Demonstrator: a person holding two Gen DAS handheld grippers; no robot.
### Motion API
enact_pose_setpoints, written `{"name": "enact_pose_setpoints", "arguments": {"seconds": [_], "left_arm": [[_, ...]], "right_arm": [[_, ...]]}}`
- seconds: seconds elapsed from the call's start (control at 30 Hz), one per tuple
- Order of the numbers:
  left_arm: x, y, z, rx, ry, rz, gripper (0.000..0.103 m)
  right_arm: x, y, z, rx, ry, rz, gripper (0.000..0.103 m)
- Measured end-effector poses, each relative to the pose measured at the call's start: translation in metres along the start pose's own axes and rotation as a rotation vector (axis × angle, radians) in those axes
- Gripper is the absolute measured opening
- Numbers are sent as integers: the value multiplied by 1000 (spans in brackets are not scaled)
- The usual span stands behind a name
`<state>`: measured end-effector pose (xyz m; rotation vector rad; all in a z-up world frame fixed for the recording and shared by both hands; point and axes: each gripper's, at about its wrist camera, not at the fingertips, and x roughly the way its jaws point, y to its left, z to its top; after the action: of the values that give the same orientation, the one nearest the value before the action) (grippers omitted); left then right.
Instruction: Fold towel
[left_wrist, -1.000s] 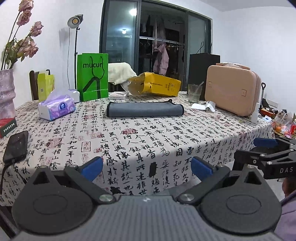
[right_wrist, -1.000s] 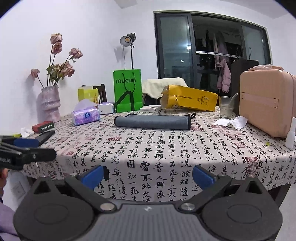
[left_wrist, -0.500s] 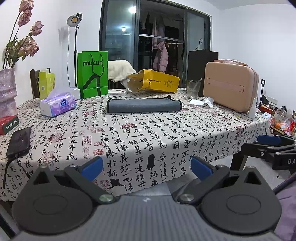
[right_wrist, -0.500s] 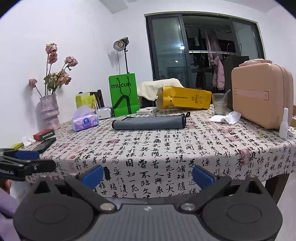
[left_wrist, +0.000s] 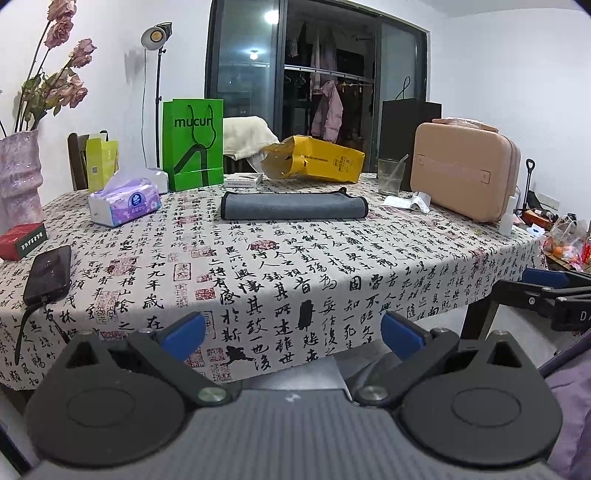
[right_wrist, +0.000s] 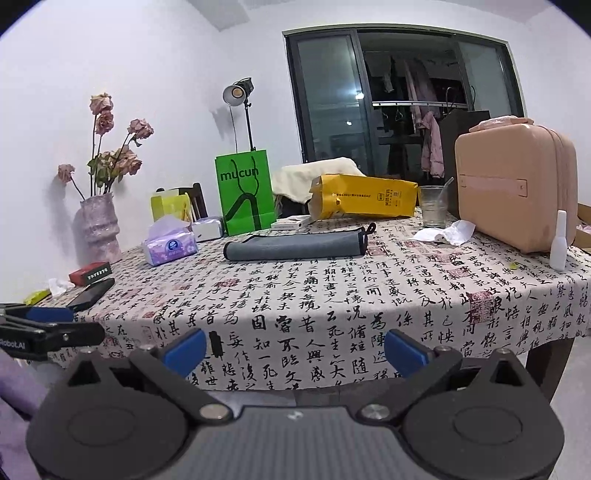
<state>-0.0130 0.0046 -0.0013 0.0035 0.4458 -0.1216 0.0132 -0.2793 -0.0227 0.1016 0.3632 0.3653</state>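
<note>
A grey towel (left_wrist: 293, 207) lies folded into a long narrow strip across the far middle of the table; it also shows in the right wrist view (right_wrist: 295, 246). My left gripper (left_wrist: 293, 334) is open and empty, held off the table's near edge, far from the towel. My right gripper (right_wrist: 293, 349) is open and empty, also off the near edge. The right gripper shows at the right edge of the left wrist view (left_wrist: 546, 291), and the left gripper at the left edge of the right wrist view (right_wrist: 44, 325).
The table carries a calligraphy-print cloth (left_wrist: 295, 266). On it stand a pink case (left_wrist: 465, 170), glass (left_wrist: 391, 177), yellow bag (left_wrist: 314, 160), green bag (left_wrist: 194, 146), tissue pack (left_wrist: 123, 201), phone (left_wrist: 48, 273), red box (left_wrist: 22, 240) and vase (left_wrist: 18, 173).
Both grippers have drawn back and lower from the table, so the table's near edge now sits higher in both views. The towel has not moved. Both stay open.
</note>
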Motion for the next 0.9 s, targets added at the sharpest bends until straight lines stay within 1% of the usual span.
{"name": "enact_pose_setpoints", "arguments": {"seconds": [0.9], "left_arm": [[1,-2,-1,3,2,-3,103]], "right_arm": [[4,-1,-1,9,6,0,103]]}}
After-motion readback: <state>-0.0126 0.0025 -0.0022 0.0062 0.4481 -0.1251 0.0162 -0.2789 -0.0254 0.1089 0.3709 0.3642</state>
